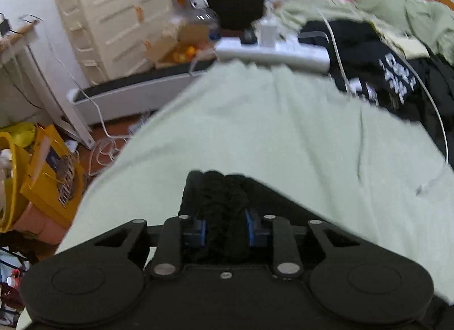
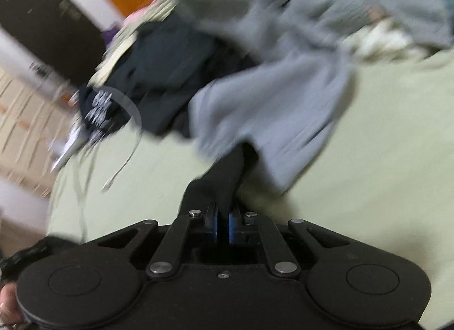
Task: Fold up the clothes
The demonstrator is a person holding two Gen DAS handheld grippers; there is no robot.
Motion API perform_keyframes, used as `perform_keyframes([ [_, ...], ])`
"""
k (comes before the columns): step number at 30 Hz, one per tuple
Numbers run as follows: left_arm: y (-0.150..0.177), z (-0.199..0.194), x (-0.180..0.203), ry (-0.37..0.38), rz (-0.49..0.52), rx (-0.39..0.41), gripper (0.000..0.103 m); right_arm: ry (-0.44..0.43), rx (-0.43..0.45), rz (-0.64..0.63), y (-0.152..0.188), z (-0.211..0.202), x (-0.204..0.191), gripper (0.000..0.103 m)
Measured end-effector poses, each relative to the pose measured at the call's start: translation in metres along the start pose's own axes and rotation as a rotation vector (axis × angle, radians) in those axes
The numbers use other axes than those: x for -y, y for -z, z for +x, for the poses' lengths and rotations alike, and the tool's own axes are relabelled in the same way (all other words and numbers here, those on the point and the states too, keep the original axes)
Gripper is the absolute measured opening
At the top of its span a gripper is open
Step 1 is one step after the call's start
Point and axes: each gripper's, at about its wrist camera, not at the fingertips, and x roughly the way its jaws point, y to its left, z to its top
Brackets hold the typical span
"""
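Observation:
My left gripper [image 1: 225, 227] is shut on a bunched black knitted garment [image 1: 222, 196] and holds it over the pale green bed sheet [image 1: 269, 131]. My right gripper [image 2: 222, 222] is shut on a thin fold of black fabric [image 2: 227, 171] just above the sheet [image 2: 369, 159]. A grey garment [image 2: 269, 108] lies crumpled right behind the right fingers. A black printed top [image 1: 391, 74] lies at the far right of the bed and also shows in the right wrist view [image 2: 102, 108]. The right wrist view is motion-blurred.
A white power strip [image 1: 272, 52] and white cables [image 1: 437, 120] lie on the bed. A cream drawer unit [image 1: 113, 18], a grey board [image 1: 136, 94] and yellow bags [image 1: 42, 165] stand on the floor to the left. Green bedding [image 1: 397, 9] is piled at the headboard.

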Motion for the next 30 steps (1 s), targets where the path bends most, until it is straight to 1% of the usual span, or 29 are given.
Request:
perform_keyframes([
  [6, -0.024, -0.007, 0.009, -0.026, -0.047, 0.038, 0.023, 0.162, 0.139, -0.006, -0.048, -0.043, 0.041, 0.007],
  [11, -0.051, -0.024, 0.004, -0.031, -0.074, 0.074, 0.022, 0.291, 0.257, 0.016, -0.095, -0.098, 0.09, 0.007],
  [15, -0.064, -0.034, -0.003, -0.06, -0.07, 0.099, 0.022, 0.326, 0.331, 0.011, -0.13, -0.14, 0.107, 0.007],
  [17, -0.066, -0.033, -0.008, -0.076, -0.077, 0.099, 0.022, 0.333, 0.384, -0.037, -0.153, -0.162, 0.101, 0.006],
  [20, -0.066, -0.031, -0.018, -0.102, -0.127, 0.106, 0.022, 0.342, 0.45, -0.115, -0.178, -0.186, 0.089, 0.006],
  [22, -0.064, -0.03, -0.022, -0.111, -0.156, 0.11, 0.022, 0.359, 0.474, -0.145, -0.183, -0.195, 0.089, 0.005],
  [24, -0.062, -0.027, -0.021, -0.115, -0.149, 0.112, 0.022, 0.382, 0.462, -0.146, -0.177, -0.194, 0.098, 0.005],
  [26, -0.061, -0.023, -0.018, -0.123, -0.124, 0.117, 0.022, 0.446, 0.413, -0.14, -0.157, -0.176, 0.117, 0.005],
  [29, -0.057, -0.017, -0.019, -0.127, -0.08, 0.113, 0.022, 0.515, 0.355, -0.096, -0.125, -0.15, 0.152, 0.006],
  [30, -0.056, -0.013, -0.017, -0.128, -0.061, 0.108, 0.022, 0.535, 0.344, -0.088, -0.113, -0.141, 0.164, 0.007],
])
